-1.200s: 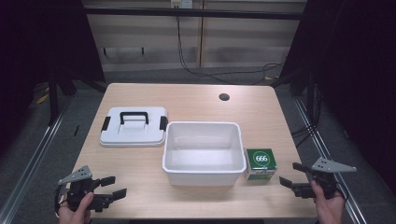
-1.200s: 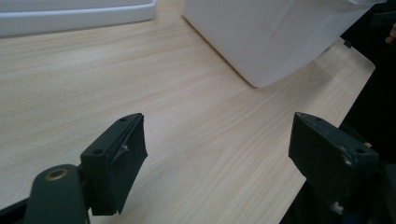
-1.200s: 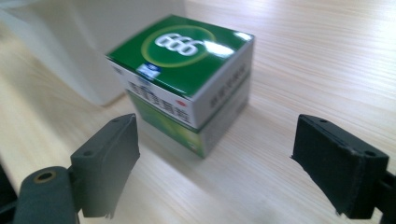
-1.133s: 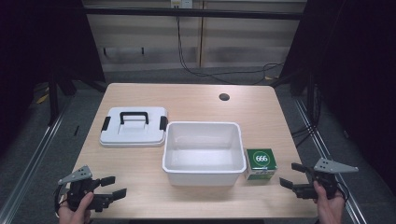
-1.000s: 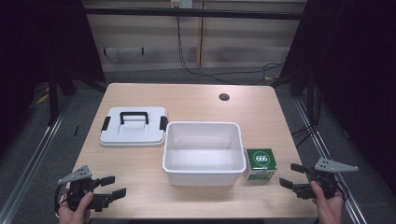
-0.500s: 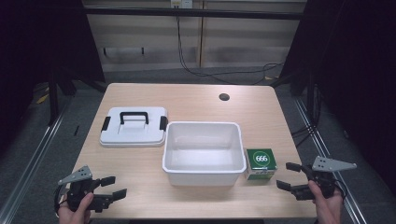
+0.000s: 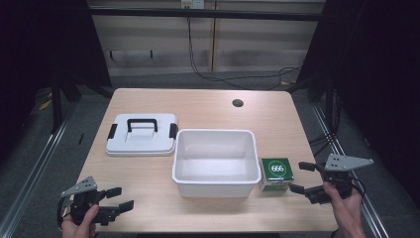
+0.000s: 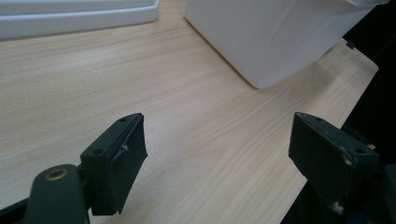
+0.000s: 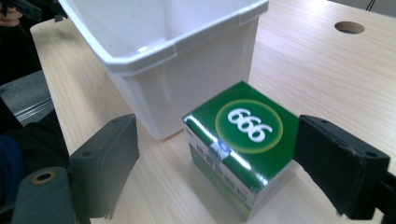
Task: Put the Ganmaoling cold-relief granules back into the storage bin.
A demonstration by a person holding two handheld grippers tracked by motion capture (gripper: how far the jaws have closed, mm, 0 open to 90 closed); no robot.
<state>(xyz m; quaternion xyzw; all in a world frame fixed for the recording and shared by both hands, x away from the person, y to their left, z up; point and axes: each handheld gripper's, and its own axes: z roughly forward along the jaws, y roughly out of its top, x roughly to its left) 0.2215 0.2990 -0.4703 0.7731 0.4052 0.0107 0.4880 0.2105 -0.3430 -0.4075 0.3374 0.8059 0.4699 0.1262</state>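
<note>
Green box waits between the spread jaws of the right tool, not yet touched.

The green box (image 7: 277, 173), marked 666 in a white-on-green circle on top, stands upright on the wooden surface (image 7: 208, 109), just beside the right-hand wall of the white tub (image 7: 216, 162); whether the two touch cannot be told. The right tool (image 7: 299, 177) sits low at the surface's right edge, its jaws wide apart and gripping nothing; in the right gripper view one jaw lies to each side of the box (image 9: 243, 144) with a gap on both sides. The tub is open-topped, and a white lid (image 7: 141, 134) with a black handle lies flat to its left. The left tool (image 7: 119, 198) is near the front left corner, jaws likewise wide apart over bare wood, well apart from the box.
</note>
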